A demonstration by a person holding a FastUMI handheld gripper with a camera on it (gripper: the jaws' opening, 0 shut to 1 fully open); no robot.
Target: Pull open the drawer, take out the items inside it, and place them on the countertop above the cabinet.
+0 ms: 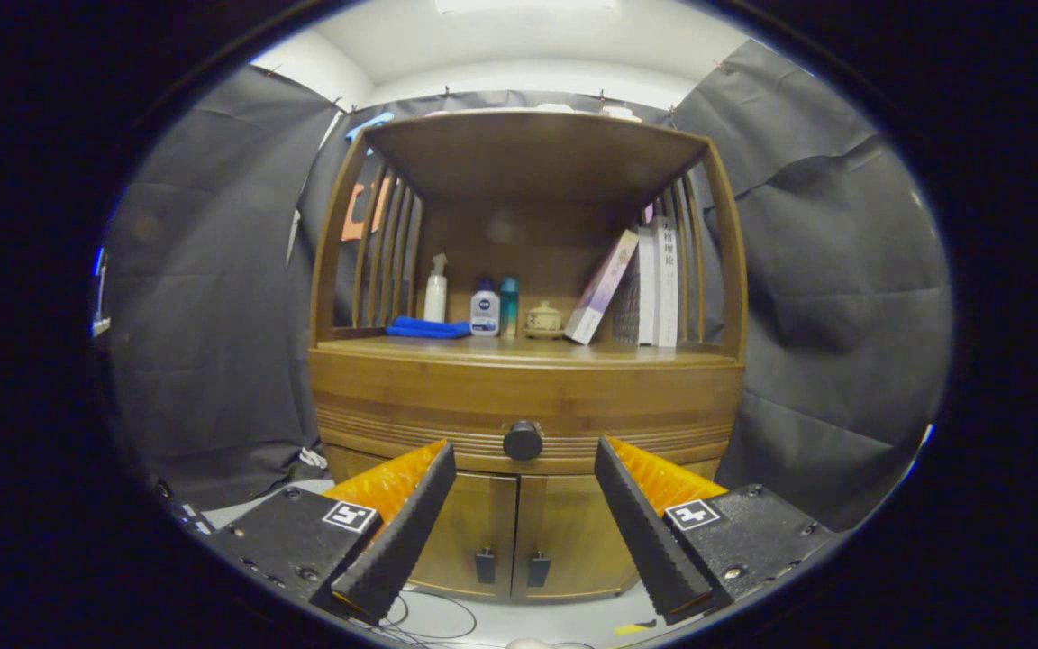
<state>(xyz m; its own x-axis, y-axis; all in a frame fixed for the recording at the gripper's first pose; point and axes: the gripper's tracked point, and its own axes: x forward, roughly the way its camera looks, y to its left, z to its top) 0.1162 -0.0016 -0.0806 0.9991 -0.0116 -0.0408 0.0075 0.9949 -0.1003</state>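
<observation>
A wooden cabinet [526, 379] stands against the dark booth wall; its drawer [447, 406] is closed beneath the countertop [447, 350]; below are two doors [519, 532]; the gripper [524, 452] faces it, fingers spread wide and holding nothing; books [654, 284] lean on the countertop beside bottles [483, 306], a blue cloth [424, 328] and a small pot [543, 319]; the round drawer knob [523, 441] sits just beyond and between the fingertips.
</observation>
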